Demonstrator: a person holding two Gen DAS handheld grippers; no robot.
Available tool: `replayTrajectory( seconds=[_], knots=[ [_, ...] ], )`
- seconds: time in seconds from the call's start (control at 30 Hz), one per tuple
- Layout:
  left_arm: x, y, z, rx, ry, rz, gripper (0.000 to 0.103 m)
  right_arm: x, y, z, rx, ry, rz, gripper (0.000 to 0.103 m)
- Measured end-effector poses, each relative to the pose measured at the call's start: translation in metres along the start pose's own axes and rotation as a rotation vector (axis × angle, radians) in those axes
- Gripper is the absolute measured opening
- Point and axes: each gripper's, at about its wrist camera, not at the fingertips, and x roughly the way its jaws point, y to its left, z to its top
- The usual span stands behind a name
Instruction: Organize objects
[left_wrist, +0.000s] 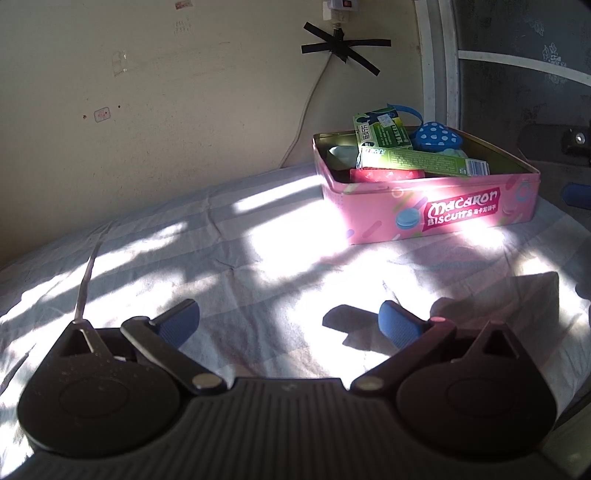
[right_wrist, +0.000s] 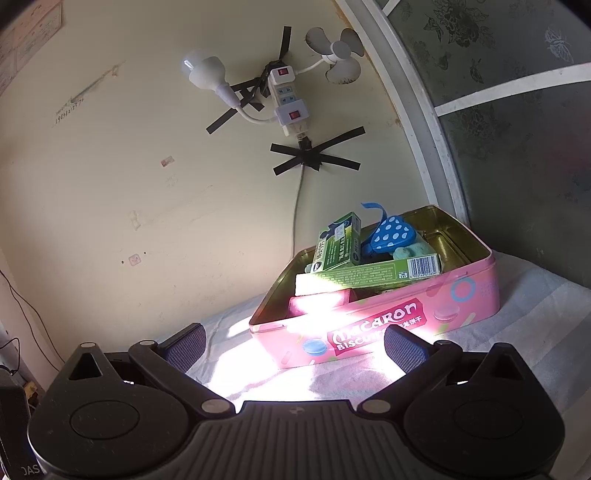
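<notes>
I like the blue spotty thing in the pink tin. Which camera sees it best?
The right wrist view. The blue white-dotted heart-shaped object shows there nearly whole, ribbon on top, above the pink metal biscuit tin's rim. In the left wrist view it sits farther off, partly hidden behind the green cartons.

A white power strip (right_wrist: 286, 99) is fixed on the cream wall (right_wrist: 147, 184) with black tape (right_wrist: 314, 157). A bulb lamp (right_wrist: 203, 70) and a small fan (right_wrist: 338, 55) branch from it.

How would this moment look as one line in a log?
left gripper: open, empty | right gripper: open, empty | pink tin: holds green cartons, blue spotted toy
</notes>
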Motion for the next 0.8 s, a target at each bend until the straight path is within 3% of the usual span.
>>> replayTrajectory(
  seconds=[0.3,0.8],
  knots=[
    [-0.004,-0.004,-0.003,0.005,-0.037,0.066,0.103,0.004,-0.008,0.0,0.011,0.01,0.003,0.098],
    [0.001,-0.007,-0.005,0.015,0.012,0.062,0.103,0.01,-0.011,-0.004,0.022,0.023,0.003,0.098]
  ],
)
